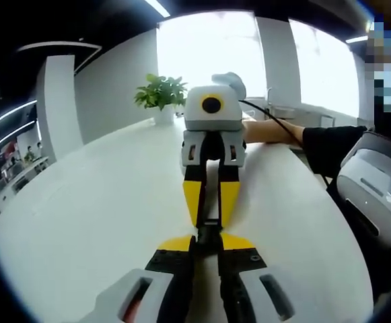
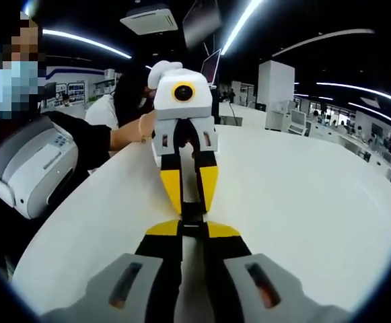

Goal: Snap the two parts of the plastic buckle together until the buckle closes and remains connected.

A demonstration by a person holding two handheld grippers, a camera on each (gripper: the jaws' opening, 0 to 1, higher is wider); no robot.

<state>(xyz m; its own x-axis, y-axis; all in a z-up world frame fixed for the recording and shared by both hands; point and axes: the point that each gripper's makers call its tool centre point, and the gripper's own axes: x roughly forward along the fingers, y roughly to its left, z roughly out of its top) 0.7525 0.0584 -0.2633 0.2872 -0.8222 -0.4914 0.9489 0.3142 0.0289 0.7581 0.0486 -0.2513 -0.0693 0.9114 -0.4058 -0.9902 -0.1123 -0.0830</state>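
Note:
The black plastic buckle (image 1: 208,237) hangs over the white table (image 1: 101,202), pinched between two grippers that meet tip to tip. My left gripper (image 1: 208,246) rises from the bottom of the left gripper view, shut on the near part. Facing it, the right gripper (image 1: 209,221) has its yellow fingers (image 1: 195,196) closed on the far part. In the right gripper view the buckle (image 2: 193,227) sits between my right gripper (image 2: 193,232) and the oncoming left gripper (image 2: 190,212). The two parts touch; I cannot tell whether they are latched.
A potted plant (image 1: 160,94) stands at the table's far edge. A person's forearm (image 1: 276,131) rests on the table behind the right gripper. A white and grey device (image 2: 33,168) sits at the person's side. Open white tabletop (image 2: 303,202) lies on both sides.

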